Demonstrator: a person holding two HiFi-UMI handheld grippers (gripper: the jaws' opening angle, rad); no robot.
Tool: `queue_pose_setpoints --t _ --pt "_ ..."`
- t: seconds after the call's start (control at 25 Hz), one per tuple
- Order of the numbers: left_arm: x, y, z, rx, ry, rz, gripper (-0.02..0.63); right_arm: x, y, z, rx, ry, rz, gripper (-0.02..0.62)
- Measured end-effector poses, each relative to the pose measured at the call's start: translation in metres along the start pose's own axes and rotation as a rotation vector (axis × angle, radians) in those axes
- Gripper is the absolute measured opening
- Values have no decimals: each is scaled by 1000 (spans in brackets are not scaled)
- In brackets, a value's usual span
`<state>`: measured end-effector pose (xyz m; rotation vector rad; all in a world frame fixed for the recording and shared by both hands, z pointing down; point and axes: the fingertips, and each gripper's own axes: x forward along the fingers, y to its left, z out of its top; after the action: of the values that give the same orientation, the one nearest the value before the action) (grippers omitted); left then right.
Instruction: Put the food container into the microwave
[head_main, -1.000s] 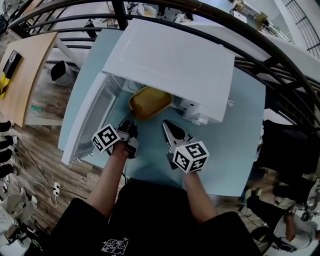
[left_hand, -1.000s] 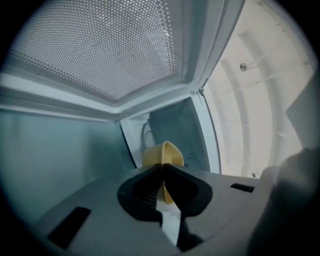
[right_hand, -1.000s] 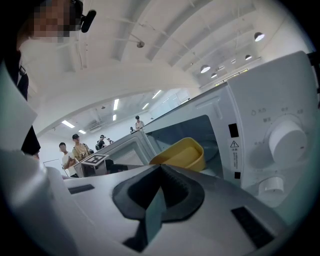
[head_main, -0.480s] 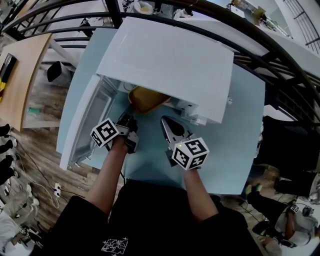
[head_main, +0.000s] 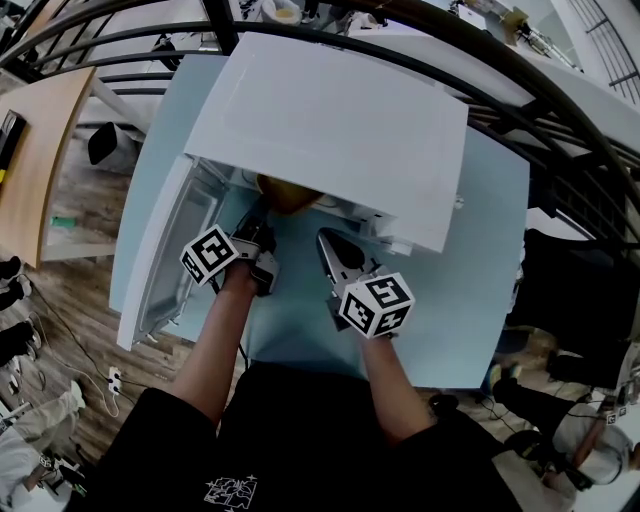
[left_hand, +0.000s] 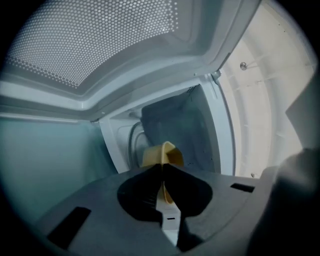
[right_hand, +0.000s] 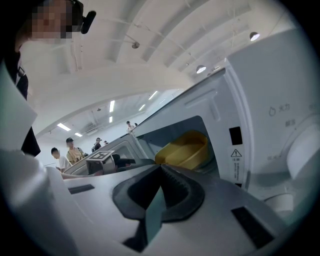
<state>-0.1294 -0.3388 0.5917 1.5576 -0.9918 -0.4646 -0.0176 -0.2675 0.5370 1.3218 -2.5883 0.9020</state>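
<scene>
The yellow food container pokes out only a little from under the white microwave; most of it is inside the cavity. My left gripper is shut on the container's near rim, and the left gripper view looks into the cavity. My right gripper hangs shut and empty just right of it, in front of the opening. From the right gripper view the container rests inside the microwave, beyond the closed right gripper.
The microwave door stands swung open to the left. The microwave sits on a pale blue table. Dark curved railings run behind it, with wooden floor at the left. People stand far off in the right gripper view.
The left gripper has pushed the yellow container deeper into the microwave, so less of it shows from above. The right gripper has edged slightly forward.
</scene>
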Motion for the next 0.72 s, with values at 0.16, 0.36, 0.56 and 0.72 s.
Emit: queue_pose_setpoints --t 0.16,0.36,0.56,0.72 --pt "8 2 4 -8 -7 -2 29 5 0 1 3 -3 -4 6" --pt "21 -1 8 -12 -6 -11 29 9 -2 4 7 -4 -10 6" --pt "33 1 11 -13 -9 -9 28 12 -6 4 12 -3 -16 6" --pt "40 3 13 -12 -13 -2 29 13 -7 3 14 0 -21 6"
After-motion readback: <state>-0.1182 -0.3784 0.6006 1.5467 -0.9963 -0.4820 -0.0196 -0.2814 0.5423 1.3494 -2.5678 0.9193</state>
